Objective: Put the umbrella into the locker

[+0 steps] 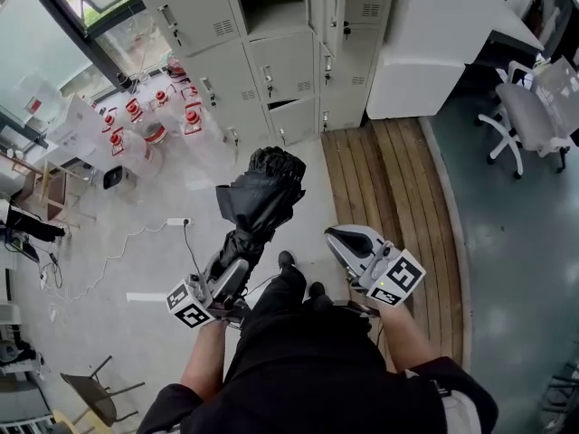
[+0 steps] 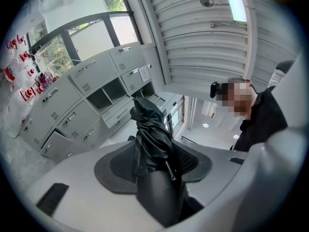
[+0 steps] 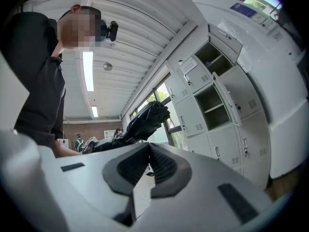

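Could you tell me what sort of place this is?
Probably an office or lab locker area: a bank of grey metal lockers, some open, a pale swivel chair, and clear red-labelled jugs.

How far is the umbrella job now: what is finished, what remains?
Done: the left gripper is shut on the folded black umbrella. In hand: it is held up facing the lockers. Left: putting it into an open compartment. The right gripper is shut and empty.
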